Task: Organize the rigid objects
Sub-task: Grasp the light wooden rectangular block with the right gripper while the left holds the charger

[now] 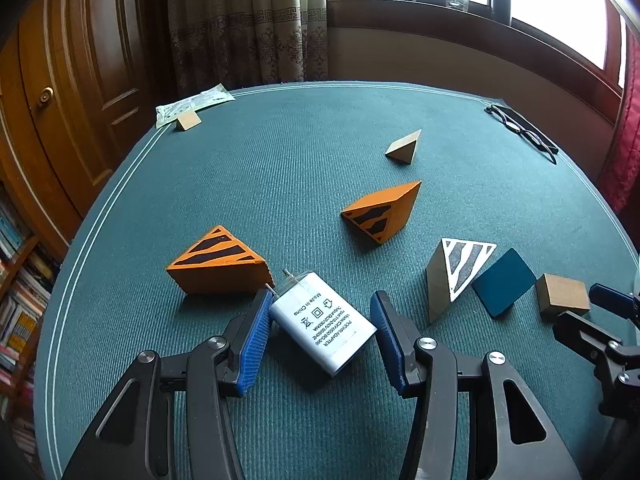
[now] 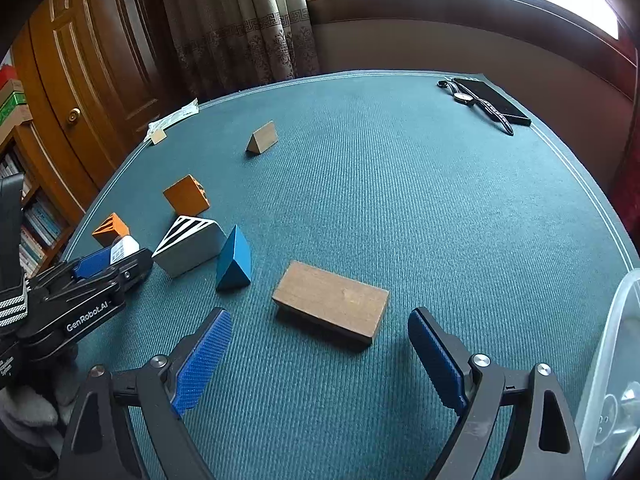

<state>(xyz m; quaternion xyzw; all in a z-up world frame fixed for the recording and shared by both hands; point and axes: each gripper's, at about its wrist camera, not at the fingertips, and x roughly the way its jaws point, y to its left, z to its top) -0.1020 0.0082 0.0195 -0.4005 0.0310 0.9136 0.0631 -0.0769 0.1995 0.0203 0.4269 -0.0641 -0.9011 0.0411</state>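
A white power adapter [image 1: 320,320] lies at an angle on the green table cover [image 1: 320,128]. My left gripper [image 1: 320,296] is shut on it, one blue pad at each of two opposite corners. In the right wrist view the same adapter [image 2: 126,246] shows at the left gripper's tip. A flat brown wooden block [image 2: 332,300] lies on the cover with its near end between the fingers of my right gripper [image 2: 320,314], which is open with a gap on either side. Beside the block stand a blue prism [image 2: 234,260] and a white striped wedge [image 2: 188,246].
Two orange striped wedges [image 1: 218,262] [image 1: 380,214] and a small wooden prism [image 1: 404,148] lie farther out. A small wooden piece [image 1: 189,122] and a paper packet [image 1: 192,104] sit at the far left edge. A phone [image 2: 492,100] and watch [image 2: 464,98] lie far right. A clear plastic bin [image 2: 612,360] stands near right.
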